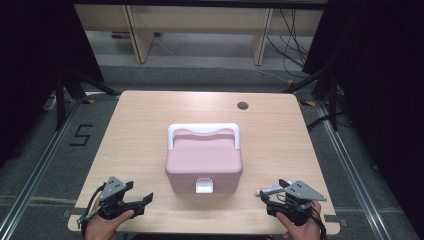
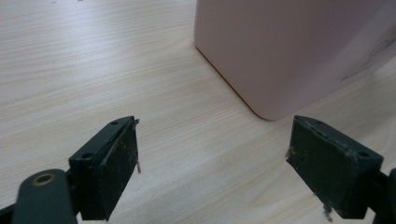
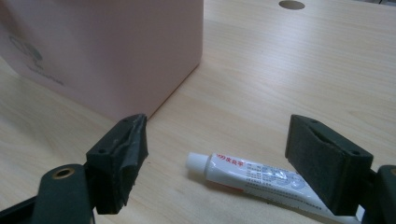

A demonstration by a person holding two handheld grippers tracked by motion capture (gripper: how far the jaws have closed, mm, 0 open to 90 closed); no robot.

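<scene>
My left gripper (image 1: 142, 201) hangs with jaws spread, empty, near the table's (image 1: 135, 130) front left corner. My right gripper (image 3: 219, 161) is spread too, straddling the tube (image 3: 254, 175) lying flat by the front right corner, beside the pink box (image 1: 204, 162) at mid-table. I judge I should lower squarely, then close on the tube's body.

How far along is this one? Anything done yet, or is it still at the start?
Looks like the start. The pink box sits shut, white latch down. The tube lies on the table, ungripped, between the right gripper's open jaws. The left gripper is open and holds nothing. Everything seems left to do.
</scene>
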